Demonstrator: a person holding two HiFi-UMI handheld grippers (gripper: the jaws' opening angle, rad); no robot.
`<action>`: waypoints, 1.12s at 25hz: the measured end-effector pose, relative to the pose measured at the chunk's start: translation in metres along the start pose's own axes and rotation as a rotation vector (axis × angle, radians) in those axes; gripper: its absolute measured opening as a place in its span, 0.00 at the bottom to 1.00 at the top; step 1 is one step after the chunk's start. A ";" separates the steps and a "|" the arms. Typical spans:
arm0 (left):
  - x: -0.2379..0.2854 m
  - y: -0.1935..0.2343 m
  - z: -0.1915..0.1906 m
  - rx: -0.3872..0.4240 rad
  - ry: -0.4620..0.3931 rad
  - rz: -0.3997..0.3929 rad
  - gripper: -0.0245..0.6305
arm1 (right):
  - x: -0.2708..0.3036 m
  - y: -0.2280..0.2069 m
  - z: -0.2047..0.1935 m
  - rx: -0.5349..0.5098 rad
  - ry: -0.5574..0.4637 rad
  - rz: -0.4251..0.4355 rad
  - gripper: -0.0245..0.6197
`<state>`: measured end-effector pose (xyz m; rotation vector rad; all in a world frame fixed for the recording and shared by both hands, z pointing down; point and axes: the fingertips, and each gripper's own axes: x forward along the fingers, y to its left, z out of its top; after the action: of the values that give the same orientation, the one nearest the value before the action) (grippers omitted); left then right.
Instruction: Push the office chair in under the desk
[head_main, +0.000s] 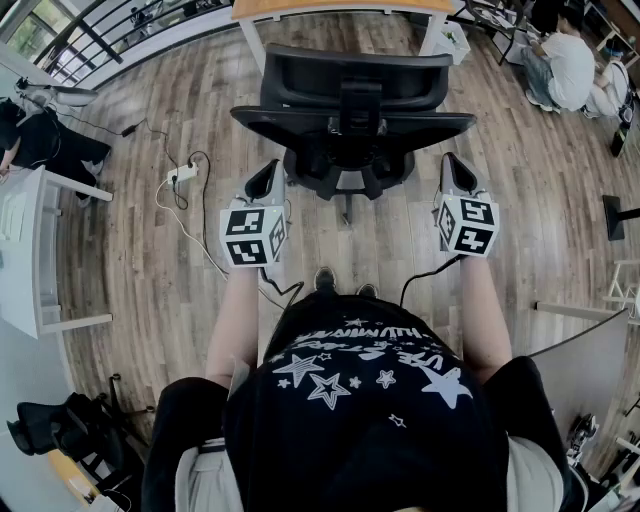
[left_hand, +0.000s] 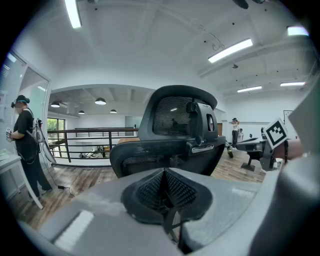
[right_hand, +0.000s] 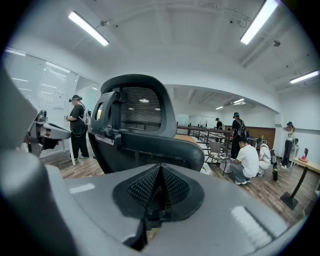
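Left tool (head_main: 266, 178) and right tool (head_main: 457, 170) are hovering closed, empty, behind office chair (head_main: 352, 95); uneven pushing risks swiveling it into bench (head_main: 330, 8) leg.

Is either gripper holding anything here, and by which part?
Nothing is held. The left gripper and right gripper both have their jaws closed on nothing, short of the chair.

The right hand-held gripper (right_hand: 159, 174) fills the lower frame, its ribbed jaws pressed together with nothing between them. Just beyond, at centre, stands the black office chair (right_hand: 150, 150), its mesh headrest (right_hand: 141, 107) uppermost. A person in white (right_hand: 248, 161) crouches at the right.
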<state>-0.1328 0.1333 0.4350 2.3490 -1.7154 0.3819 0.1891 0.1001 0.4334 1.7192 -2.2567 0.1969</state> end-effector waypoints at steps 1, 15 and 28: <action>0.000 0.001 0.000 0.000 -0.001 0.001 0.04 | 0.000 0.000 0.000 -0.001 0.000 0.000 0.04; 0.004 -0.002 0.003 0.018 0.001 -0.008 0.04 | 0.000 -0.002 -0.003 0.003 0.007 0.009 0.04; 0.015 0.006 0.016 0.224 -0.024 -0.009 0.04 | 0.010 -0.011 0.017 -0.255 -0.065 -0.124 0.20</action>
<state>-0.1325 0.1133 0.4253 2.5224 -1.7544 0.5743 0.1943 0.0831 0.4198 1.7412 -2.1038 -0.1687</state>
